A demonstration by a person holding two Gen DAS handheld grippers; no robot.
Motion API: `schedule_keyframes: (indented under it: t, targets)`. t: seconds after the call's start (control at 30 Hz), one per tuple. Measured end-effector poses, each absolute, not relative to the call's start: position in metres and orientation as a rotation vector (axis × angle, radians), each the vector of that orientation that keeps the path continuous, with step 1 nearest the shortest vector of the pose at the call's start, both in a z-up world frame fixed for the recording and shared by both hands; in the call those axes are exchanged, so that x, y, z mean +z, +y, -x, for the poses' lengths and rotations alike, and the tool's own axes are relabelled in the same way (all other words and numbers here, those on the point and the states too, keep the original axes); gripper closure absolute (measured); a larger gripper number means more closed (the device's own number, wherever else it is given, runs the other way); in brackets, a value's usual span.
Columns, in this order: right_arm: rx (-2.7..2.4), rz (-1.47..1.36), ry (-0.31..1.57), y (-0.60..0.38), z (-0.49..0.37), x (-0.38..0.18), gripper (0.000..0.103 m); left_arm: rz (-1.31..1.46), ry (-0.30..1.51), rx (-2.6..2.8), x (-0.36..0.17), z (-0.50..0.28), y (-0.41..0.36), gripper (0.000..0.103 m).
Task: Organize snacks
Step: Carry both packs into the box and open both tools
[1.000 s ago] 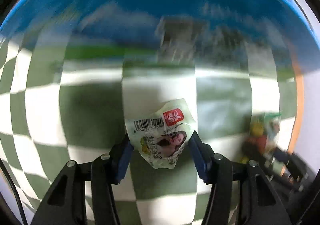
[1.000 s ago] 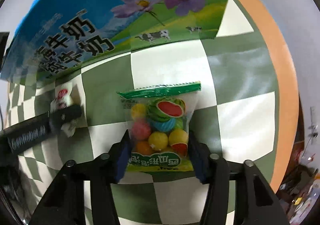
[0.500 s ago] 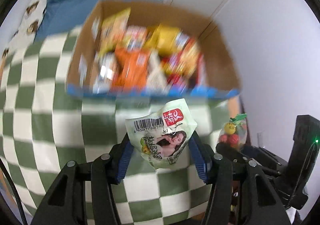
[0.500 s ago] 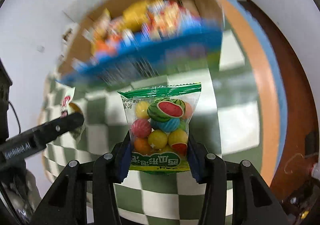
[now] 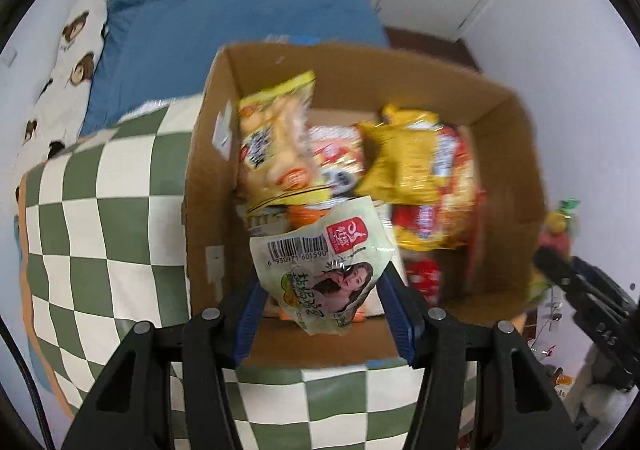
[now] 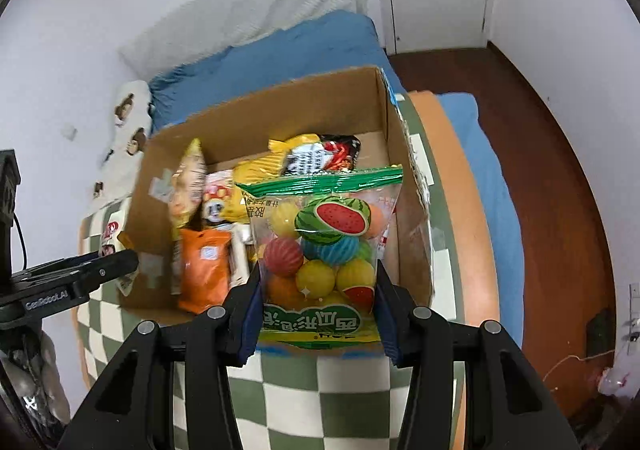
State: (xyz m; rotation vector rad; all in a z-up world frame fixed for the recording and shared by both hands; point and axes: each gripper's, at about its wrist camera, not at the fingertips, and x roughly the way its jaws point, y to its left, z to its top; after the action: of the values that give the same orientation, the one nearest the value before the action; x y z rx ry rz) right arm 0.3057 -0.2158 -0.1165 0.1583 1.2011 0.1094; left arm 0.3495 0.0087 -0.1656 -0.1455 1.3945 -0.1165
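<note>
One cardboard box (image 5: 516,186) is seen on the checkered cloth (image 5: 100,210), filled with many snack bags; an exact count cannot be made. Above the box's near edge, one pale snack packet (image 5: 320,274) is clamped in the left gripper (image 5: 322,314). One bag of coloured gum balls (image 6: 320,250) is gripped by the right gripper (image 6: 318,314) over the same edge.

The left gripper (image 5: 322,316), black with blue pads, is pointed steeply downward and clamped on a pale snack packet (image 5: 322,274). The right gripper (image 6: 318,310) is likewise angled down, closed on a clear bag of coloured gum balls (image 6: 320,250).
</note>
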Motion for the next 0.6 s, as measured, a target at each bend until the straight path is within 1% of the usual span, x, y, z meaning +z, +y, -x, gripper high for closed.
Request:
schedule_keyframes:
  t: [0.23, 0.4, 0.43, 0.47, 0.5, 0.53, 0.57, 0.6]
  targets:
    - [0.101, -0.140, 1.297, -0.209, -0.332, -0.164, 0.052, 0.171, 1.490, -0.086, -0.210, -0.360, 0.018, 0.049]
    - [0.122, -0.145, 1.333, -0.201, -0.339, -0.177, 0.052, 0.197, 1.520, -0.069, -0.225, -0.358, 0.019, 0.049]
    - [0.133, -0.141, 1.346, -0.198, -0.342, -0.180, 0.051, 0.207, 1.528, -0.062, -0.226, -0.357, 0.020, 0.046]
    - [0.143, -0.142, 1.367, -0.196, -0.344, -0.184, 0.051, 0.211, 1.533, -0.058, -0.228, -0.358, 0.020, 0.036]
    - [0.150, -0.147, 1.391, -0.194, -0.345, -0.187, 0.042, 0.206, 1.534, -0.056, -0.228, -0.358, 0.019, 0.029]
    - [0.149, -0.147, 1.406, -0.193, -0.347, -0.190, 0.024, 0.194, 1.529, -0.050, -0.226, -0.357, 0.017, 0.012]
    - [0.144, -0.138, 1.408, -0.192, -0.348, -0.191, 0.018, 0.186, 1.521, -0.049, -0.225, -0.357, 0.015, 0.006]
    - [0.141, -0.127, 1.404, -0.191, -0.349, -0.190, 0.011, 0.178, 1.506, -0.050, -0.222, -0.355, 0.013, 0.006]
